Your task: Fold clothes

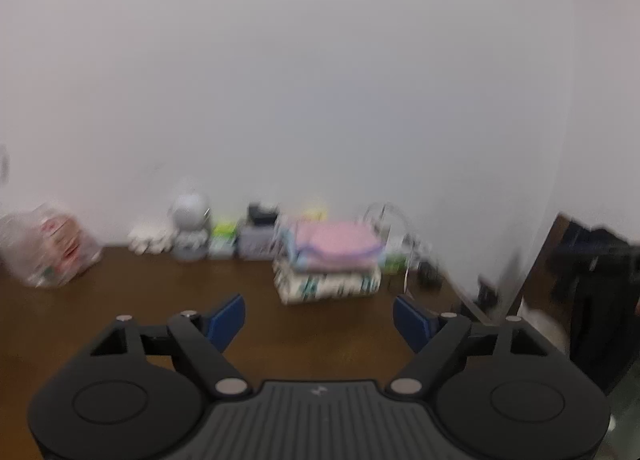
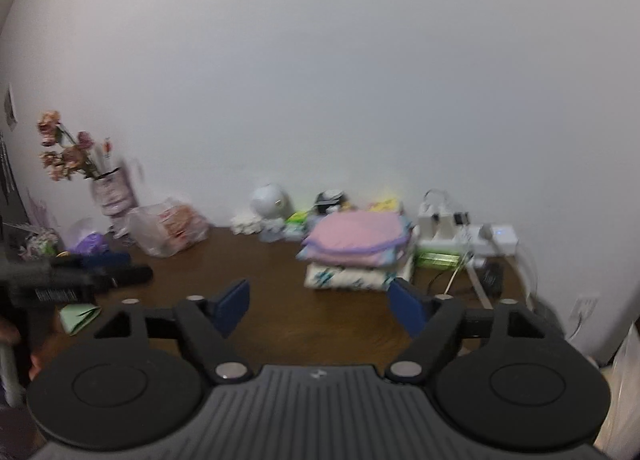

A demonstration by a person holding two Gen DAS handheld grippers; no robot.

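Both the left gripper (image 1: 319, 320) and right gripper (image 2: 319, 306) are held spread and empty above the table (image 2: 280, 324), folded clothes (image 2: 356, 250) are stacked near the wall, so either a fresh garment or completion is indicated.

Open worktop ahead of both tools

Bare worktop (image 2: 260, 260) lies before the right tool (image 2: 320, 310); a folded clothes stack (image 2: 356, 256) blocks ahead-right, clutter (image 2: 168, 230) ahead-left, cables (image 2: 480, 260) further right.
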